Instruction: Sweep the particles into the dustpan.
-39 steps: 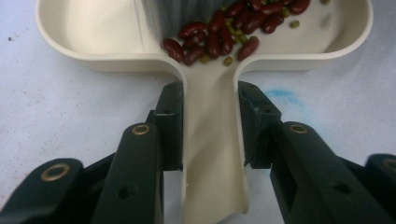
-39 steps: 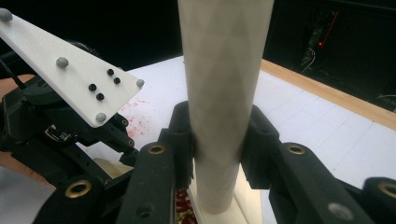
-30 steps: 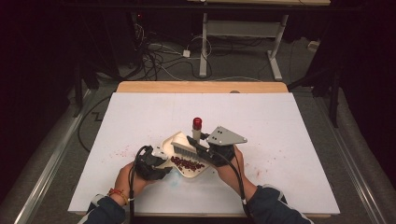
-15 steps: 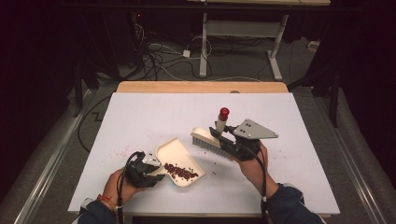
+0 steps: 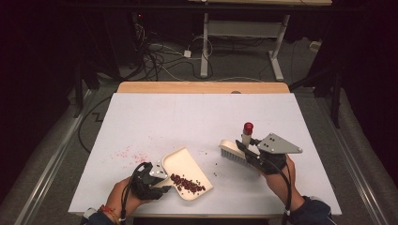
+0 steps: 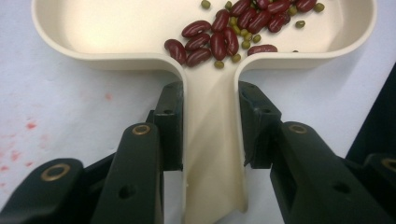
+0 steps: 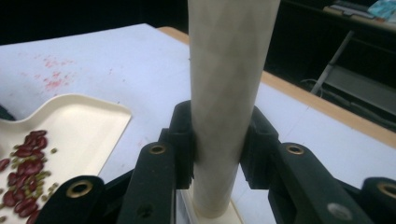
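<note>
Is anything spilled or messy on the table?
Yes. A few stray beans lie on the table between the dustpan and the brush, outside the pan. Reddish stains also speckle the table left of the dustpan.

Table lit evenly from above; surroundings left dark. Soft shadows cast. High view grainy. Near jaws slightly blurred in both gripper views; no glare noted.

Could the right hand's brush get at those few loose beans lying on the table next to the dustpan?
Probably yes. The right gripper holds the brush just beside the stray beans, with bare table between them; the dustpan sits on their other side.
</note>
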